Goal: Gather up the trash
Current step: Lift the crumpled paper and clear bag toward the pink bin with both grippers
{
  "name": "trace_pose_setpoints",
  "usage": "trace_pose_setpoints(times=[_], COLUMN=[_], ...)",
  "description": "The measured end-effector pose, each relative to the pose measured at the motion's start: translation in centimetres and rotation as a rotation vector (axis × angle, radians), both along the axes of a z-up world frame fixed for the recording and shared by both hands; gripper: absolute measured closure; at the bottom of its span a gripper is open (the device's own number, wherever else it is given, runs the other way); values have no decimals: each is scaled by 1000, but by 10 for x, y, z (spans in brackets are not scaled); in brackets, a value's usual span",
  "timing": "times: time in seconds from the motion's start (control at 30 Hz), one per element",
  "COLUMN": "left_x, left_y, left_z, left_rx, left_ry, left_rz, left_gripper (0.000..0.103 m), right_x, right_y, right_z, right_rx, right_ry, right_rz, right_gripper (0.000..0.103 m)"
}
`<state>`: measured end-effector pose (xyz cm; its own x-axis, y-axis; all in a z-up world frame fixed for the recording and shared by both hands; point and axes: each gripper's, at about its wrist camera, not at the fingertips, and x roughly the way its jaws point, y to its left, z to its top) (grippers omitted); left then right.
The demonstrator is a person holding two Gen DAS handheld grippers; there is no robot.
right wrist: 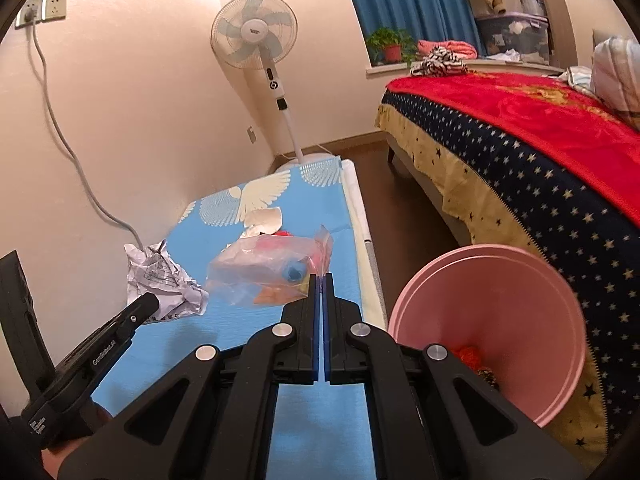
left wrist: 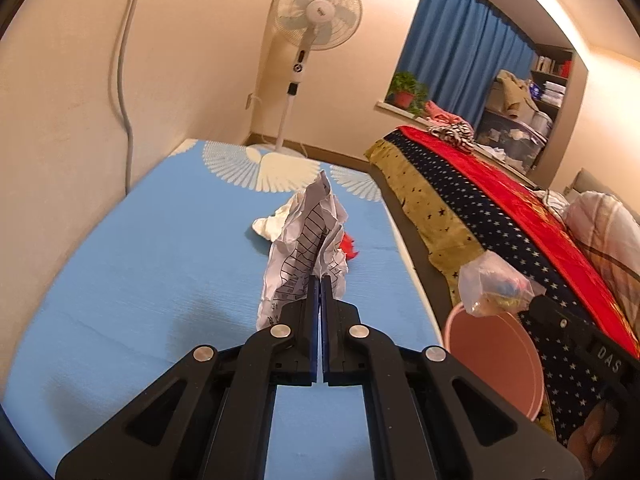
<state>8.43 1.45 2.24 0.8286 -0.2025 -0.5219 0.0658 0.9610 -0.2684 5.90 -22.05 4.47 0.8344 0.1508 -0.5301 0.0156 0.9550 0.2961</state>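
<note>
Cream walls (right wrist: 140, 120), standing fan (left wrist: 316, 12), blue curtain (left wrist: 460, 40), red-blanketed bed (right wrist: 540, 132), brown floor (right wrist: 400, 200).

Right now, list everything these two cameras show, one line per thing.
crumpled paper: one, white with black print, held in the left gripper
plastic bag: one, clear with coloured bits inside, held in the right gripper
bin: one, pink, between mat and bed, some trash inside
white scrap: one, on the mat behind the paper
red scrap: one, on the mat beside the paper
mat: one, blue with white wings, along the wall
fan: one, white, corner
bed: one, red and starred navy blanket
curtain: blue, window
potted plant: one, windowsill
left gripper: black, jaws shut
right gripper: black, jaws shut
</note>
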Motion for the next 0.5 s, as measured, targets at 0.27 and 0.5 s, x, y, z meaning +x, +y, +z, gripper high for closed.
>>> trace_pose_setpoints(times=[0.27, 0.5], left_x=[-23, -34], left_y=[-8, -16], left_z=[13, 15], left_rx=[23, 36], left_ry=[-26, -30], left_rz=[-30, -52], left_gripper=[102, 102], right_x=[-20, -29], right_y=[-10, -14], right_z=[11, 16], right_rx=[6, 3], right_ry=[-25, -37], right_rz=[-11, -12], right_gripper=[102, 102])
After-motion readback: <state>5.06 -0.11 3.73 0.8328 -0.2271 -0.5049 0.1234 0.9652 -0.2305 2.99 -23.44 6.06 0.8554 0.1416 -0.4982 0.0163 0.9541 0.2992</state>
